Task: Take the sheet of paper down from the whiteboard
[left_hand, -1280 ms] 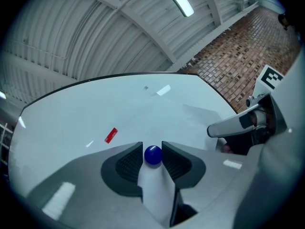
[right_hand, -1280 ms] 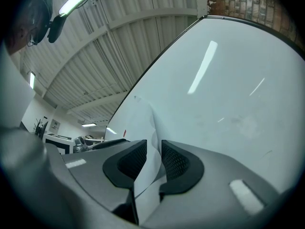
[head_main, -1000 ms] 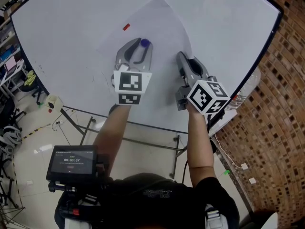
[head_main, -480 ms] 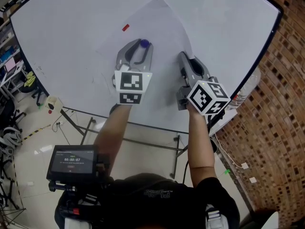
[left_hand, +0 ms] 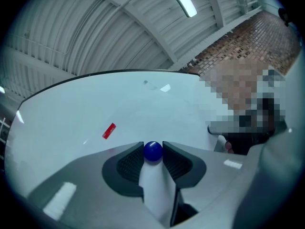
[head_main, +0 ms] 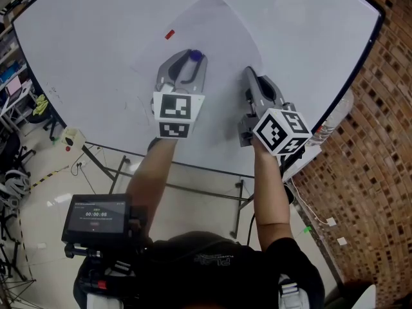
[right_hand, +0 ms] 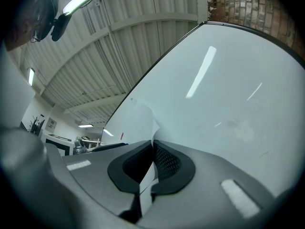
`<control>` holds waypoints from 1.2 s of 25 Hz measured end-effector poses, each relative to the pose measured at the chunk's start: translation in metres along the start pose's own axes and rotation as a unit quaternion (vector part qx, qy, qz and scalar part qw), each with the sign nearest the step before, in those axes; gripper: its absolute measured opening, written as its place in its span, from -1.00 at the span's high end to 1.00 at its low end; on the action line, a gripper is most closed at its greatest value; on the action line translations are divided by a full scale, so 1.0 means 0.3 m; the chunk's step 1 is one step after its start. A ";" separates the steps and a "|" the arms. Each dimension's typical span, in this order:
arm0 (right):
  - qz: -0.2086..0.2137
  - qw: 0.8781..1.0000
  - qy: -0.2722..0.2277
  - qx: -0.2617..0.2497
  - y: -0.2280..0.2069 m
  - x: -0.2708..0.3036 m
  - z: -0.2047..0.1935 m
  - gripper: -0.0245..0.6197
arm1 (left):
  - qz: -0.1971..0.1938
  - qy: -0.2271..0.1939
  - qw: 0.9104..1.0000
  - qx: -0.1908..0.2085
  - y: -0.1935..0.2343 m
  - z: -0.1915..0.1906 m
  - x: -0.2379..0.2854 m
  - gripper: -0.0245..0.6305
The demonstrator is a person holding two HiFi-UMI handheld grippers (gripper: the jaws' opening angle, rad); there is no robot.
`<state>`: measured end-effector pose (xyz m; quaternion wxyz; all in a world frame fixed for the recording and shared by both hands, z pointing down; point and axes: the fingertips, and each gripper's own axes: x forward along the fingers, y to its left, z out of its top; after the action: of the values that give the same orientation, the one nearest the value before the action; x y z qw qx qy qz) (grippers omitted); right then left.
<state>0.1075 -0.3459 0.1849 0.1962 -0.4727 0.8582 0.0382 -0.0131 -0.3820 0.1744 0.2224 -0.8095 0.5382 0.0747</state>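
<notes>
A white sheet of paper (head_main: 206,31) lies flat on the tilted whiteboard (head_main: 309,37). A small red magnet (head_main: 169,35) sits near the sheet's upper left. A round blue magnet (head_main: 195,56) sits lower down on the sheet. My left gripper (head_main: 190,60) is at the blue magnet (left_hand: 153,151), which sits between both pads and touches them. My right gripper (head_main: 247,73) is at the sheet's right edge. In the right gripper view its jaws (right_hand: 152,151) are shut, with the paper's edge (right_hand: 142,120) pinched between the pads.
A brick wall (head_main: 380,140) runs along the board's right side. The board's metal stand (head_main: 193,188) is below it. A small screen device (head_main: 96,219) hangs at the person's chest. Bags and cables lie on the floor at the left (head_main: 13,172).
Both hands stay where they were. The right gripper's fingers have drawn together on the paper's edge. The blue magnet stays between the left gripper's pads.
</notes>
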 end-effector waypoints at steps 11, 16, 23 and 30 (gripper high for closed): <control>-0.028 1.000 0.004 0.013 -0.025 -0.096 -0.055 0.89 | -0.008 0.006 1.000 -0.027 -0.005 -0.044 -0.086 0.55; -0.060 0.997 0.038 -0.029 -0.006 -0.160 -0.162 0.88 | -0.005 0.034 0.998 -0.060 -0.002 -0.138 -0.185 0.55; -0.104 0.986 0.099 -0.082 0.004 -0.263 -0.343 0.88 | 0.004 0.074 0.993 -0.093 -0.007 -0.267 -0.314 0.55; -0.141 0.974 0.155 -0.084 -0.047 -0.368 -0.528 0.88 | 0.002 0.117 0.988 -0.104 -0.046 -0.412 -0.394 0.55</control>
<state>0.1240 -0.3055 0.3735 0.0239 -0.6041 0.7965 0.0088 -0.0636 -0.3330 0.3307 0.0721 -0.8304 0.5514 0.0352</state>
